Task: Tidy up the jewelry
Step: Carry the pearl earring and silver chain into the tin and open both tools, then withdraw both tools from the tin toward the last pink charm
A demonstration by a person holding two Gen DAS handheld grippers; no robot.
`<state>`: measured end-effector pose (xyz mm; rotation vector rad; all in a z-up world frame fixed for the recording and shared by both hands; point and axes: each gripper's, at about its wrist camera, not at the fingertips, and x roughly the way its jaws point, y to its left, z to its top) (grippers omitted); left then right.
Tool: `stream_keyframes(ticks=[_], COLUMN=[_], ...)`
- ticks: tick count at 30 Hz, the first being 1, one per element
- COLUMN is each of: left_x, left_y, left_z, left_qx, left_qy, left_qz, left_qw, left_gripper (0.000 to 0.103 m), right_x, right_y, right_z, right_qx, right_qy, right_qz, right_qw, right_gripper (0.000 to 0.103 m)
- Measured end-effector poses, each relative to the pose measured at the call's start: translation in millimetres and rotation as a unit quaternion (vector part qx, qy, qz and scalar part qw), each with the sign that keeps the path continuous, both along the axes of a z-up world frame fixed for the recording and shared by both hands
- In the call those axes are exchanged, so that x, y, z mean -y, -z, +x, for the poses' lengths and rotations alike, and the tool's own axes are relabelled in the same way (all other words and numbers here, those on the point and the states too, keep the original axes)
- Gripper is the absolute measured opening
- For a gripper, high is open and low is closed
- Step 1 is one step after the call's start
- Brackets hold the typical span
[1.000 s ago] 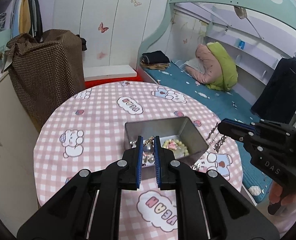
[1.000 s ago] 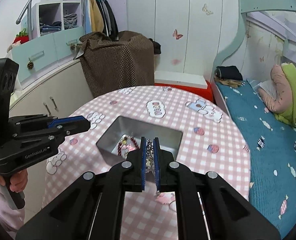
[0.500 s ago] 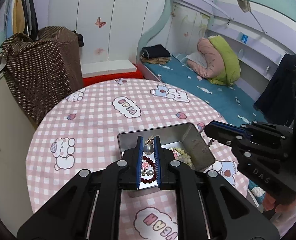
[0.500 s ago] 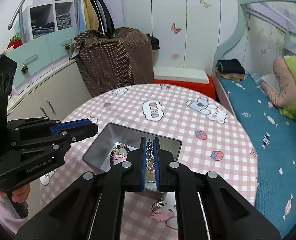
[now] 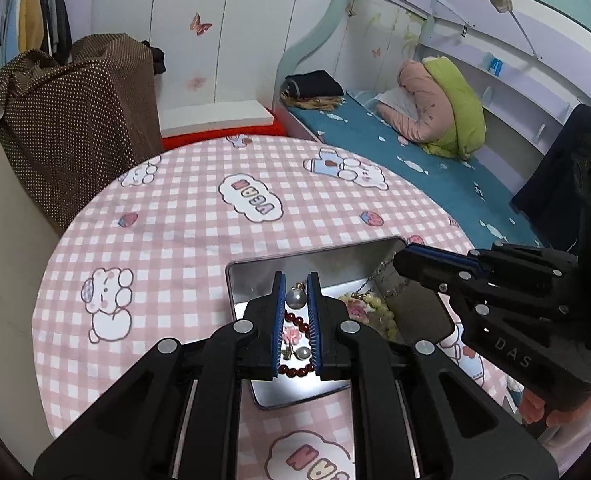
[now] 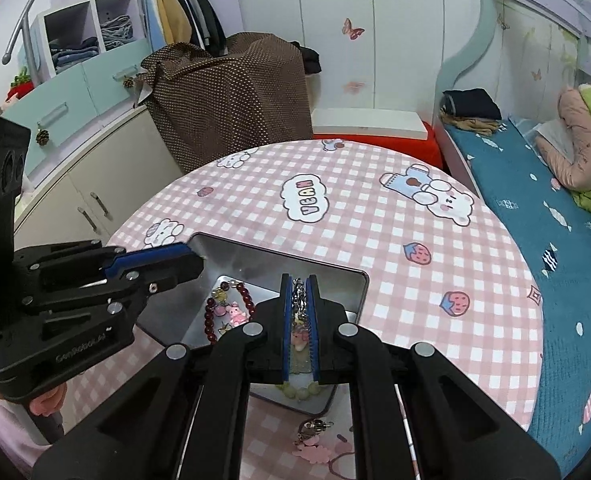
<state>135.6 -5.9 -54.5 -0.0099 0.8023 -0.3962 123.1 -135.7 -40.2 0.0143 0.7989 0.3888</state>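
A silver metal tin (image 5: 251, 276) (image 6: 255, 256) sits on the round pink-checked table. It holds a dark red bead bracelet (image 6: 209, 316) (image 5: 295, 320) and a pale green bead bracelet (image 5: 375, 306). My left gripper (image 5: 296, 298) is shut on a grey pearl piece (image 5: 295, 299) above the tin. My right gripper (image 6: 300, 300) is shut on a silver chain (image 6: 298, 300) that hangs into the tin; the chain also shows in the left wrist view (image 5: 383, 270). A small charm (image 6: 313, 430) lies on the cloth in front of the tin.
A bed with a teal cover (image 6: 535, 200) runs along the table's right side. A brown dotted cloth (image 6: 231, 92) covers furniture behind the table. White cabinets (image 6: 83, 184) stand at the left. The table (image 5: 199, 216) beyond the tin shows only the printed cloth.
Both grippers have moved in over the tin and lower. The right gripper with the chain now hangs over the tin's right end; the left gripper still holds the pearl piece.
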Motion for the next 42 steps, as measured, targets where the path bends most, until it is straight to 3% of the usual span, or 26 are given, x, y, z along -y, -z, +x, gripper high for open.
stream_keyframes(ticks=[2, 4, 6, 10, 27, 42], left_x=[-1.7, -3.9, -7.3, -12.2, -12.7, -10.1], left_y=[-2.6, -5.8, -8.3, -10.4, -13.2, -7.7], left_z=[0.0, -1.0, -2.1, -4.9, -17.4, -41.0], left_qx=[0.004, 0.01, 0.012, 0.014, 0.013, 0.011], left_qy=[-0.002, -0.009, -0.012, -0.018, -0.018, -0.025], left_qz=[0.0, 0.006, 0.003, 0.002, 0.004, 0.018], left_qw=[1.0, 0.9999, 0.9999, 0.9997, 0.9998, 0.9995], left_gripper=[0.025, 0.041, 0.046, 0.051, 0.055, 0.066], right_x=[1.8, 3.8, 5.6, 8.8, 13.0, 36.7], right_y=[-4.5, -9.3, -13.0, -14.6, -21.3, -12.2], right_z=[-1.2, -2.6, -3.7, -4.8, -20.0, -53.3], right_qx=[0.007, 0.016, 0.025, 0.023, 0.029, 0.027], right_qy=[0.007, 0.014, 0.025, 0.033, 0.041, 0.086], right_qz=[0.002, -0.001, -0.006, -0.006, -0.008, -0.028], right_qw=[1.0, 1.0, 0.999, 0.999, 0.999, 0.996], right_gripper=[0.014, 0.036, 0.054, 0.055, 0.056, 0.075])
